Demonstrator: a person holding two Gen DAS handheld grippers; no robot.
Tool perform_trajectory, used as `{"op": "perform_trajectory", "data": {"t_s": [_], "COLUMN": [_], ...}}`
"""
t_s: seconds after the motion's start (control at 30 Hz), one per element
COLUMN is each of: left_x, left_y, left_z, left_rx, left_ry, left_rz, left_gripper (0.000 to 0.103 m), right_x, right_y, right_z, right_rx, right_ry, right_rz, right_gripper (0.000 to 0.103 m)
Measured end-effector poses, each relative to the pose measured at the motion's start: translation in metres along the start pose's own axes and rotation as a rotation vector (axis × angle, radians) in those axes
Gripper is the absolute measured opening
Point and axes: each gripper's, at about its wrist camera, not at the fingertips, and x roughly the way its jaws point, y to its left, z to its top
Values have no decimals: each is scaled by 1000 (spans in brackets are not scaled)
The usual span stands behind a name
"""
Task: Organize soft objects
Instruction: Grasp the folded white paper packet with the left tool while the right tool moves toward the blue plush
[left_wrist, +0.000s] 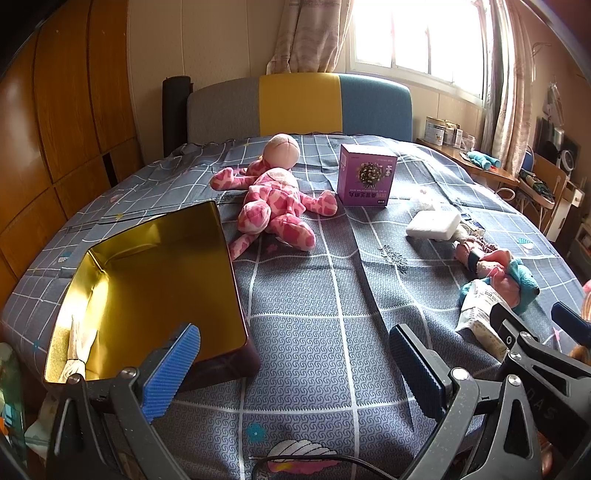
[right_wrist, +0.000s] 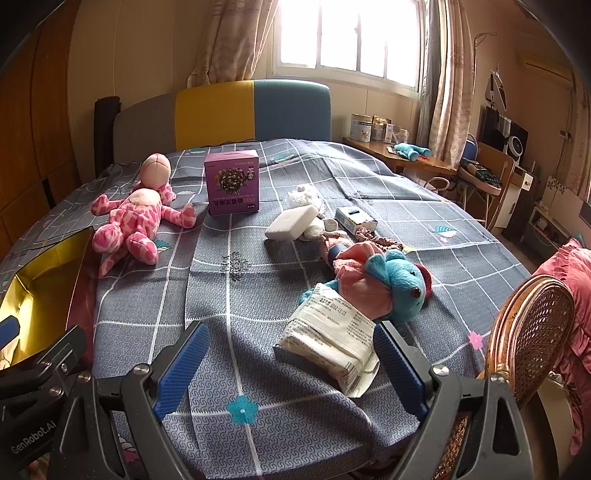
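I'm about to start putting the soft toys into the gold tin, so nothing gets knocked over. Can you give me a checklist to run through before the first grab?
1. Right gripper open and holding nothing: ok.
2. Left gripper open and holding nothing: ok.
3. Gold tin open with room inside: ok, though a pale cloth item already lies in its near corner.
4. Blue plush toy free to lift: not ok, the white packet leans against it and pink fabric wraps it.
5. Pink spotted plush unobstructed: ok, it lies apart from the purple box.
6. What is under the white pouch: cannot tell.
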Motion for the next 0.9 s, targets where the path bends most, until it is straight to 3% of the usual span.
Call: {"op": "perform_trajectory", "data": {"t_s": [0.13,0.23,0.37,0.47,0.57,0.7,0.77,0.9], "left_x": [1,1,7,15,34,59,75,100], "left_y": [1,1,-10,-17,-39,-86,-112,-155], "left_z": [3,7,15,24,41,62,64,52], "left_rx": [-6,-12,36,66,137,264,287,362], "left_ry": [3,-3,22,60,127,206,274,374], "left_rz": [-42,-143,-180,-259,-322,-460,-548,-624], "left_gripper": [103,103,103,103,103,103,102,97], "right_x": [-1,-1,-1,-2,-2,-5,-6,-3], "right_y": [-4,-16,-47,-72,-95,-123,-134,-148], "right_z": [2,8,18,22,24,27,28,29], "right_rx": [3,19,79,120,154,190,203,223], "right_ry": [-9,-21,-27,-24,-14,-7,-4,12], "right_rz": [-9,-34,-83,-121,-150,-177,-189,-194], "right_gripper": [92,92,92,92,92,92,92,92]}}
